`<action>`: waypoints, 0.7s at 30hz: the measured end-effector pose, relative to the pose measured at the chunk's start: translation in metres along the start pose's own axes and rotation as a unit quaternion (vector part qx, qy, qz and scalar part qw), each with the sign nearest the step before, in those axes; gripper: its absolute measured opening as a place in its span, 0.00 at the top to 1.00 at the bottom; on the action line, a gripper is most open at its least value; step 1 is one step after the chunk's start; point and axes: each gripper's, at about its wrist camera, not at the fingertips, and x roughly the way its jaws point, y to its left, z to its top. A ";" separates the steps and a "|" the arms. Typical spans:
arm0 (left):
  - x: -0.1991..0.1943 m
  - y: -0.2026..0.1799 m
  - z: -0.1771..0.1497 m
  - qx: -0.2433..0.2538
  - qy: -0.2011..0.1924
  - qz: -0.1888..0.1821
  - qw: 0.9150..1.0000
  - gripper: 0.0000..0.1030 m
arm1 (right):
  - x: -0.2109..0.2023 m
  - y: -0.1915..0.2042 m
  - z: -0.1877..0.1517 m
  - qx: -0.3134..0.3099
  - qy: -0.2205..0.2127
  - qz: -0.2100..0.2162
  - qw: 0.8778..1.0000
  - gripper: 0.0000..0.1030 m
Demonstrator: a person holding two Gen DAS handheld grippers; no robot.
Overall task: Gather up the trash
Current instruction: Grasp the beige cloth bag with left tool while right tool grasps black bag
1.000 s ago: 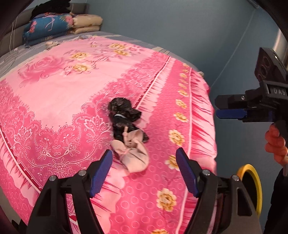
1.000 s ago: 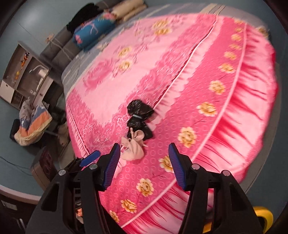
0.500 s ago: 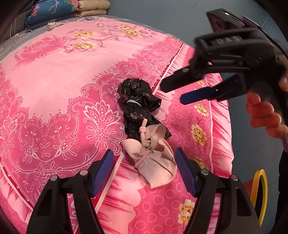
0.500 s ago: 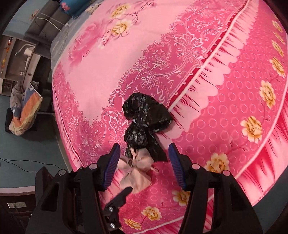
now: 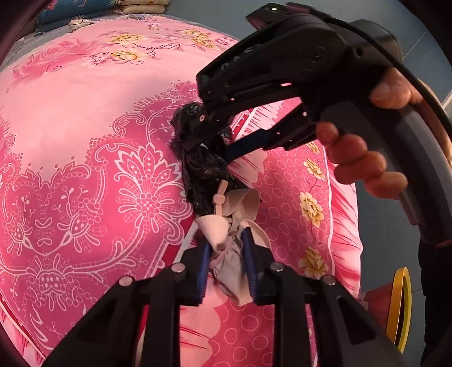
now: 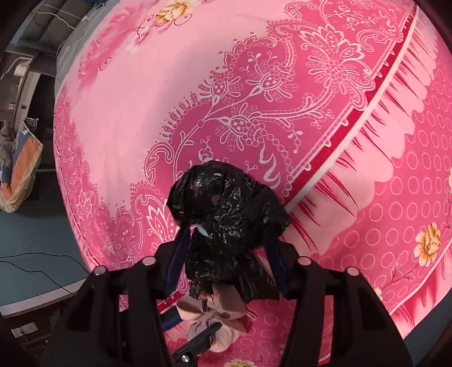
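On the bedspread (image 5: 70,118), the pink bag (image 5: 228,254) was pinched by the just-closing left gripper (image 5: 226,248). The black bag (image 6: 226,214) sat between the closing right gripper (image 6: 226,254) jaws; pad contact was hidden.

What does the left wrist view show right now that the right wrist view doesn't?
Only the left wrist view: the hand holding the right hand-held gripper, a yellow-rimmed bin past the bed's edge, folded bedding at the far end, and the left hand-held gripper, whose jaws have just been closing, pinching the pink bag.

Only the right wrist view: the floor with a cable and a bundle of cloth beside the bed.

Both: the black bag between the right gripper's jaws, the pink bag and the pink bedspread.
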 end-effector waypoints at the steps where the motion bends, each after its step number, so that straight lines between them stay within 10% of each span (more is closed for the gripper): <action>1: -0.001 0.000 0.000 -0.001 0.000 -0.002 1.000 0.83 | 0.000 0.001 0.001 -0.001 -0.001 -0.001 1.000 0.63; 7: -0.007 0.004 0.000 -0.001 -0.002 -0.007 1.000 0.87 | -0.012 0.009 0.000 -0.015 -0.024 -0.002 1.000 0.81; 21: -0.064 0.005 0.002 0.013 -0.052 0.018 0.998 0.94 | -0.115 0.023 -0.066 -0.019 -0.165 0.026 0.986 0.83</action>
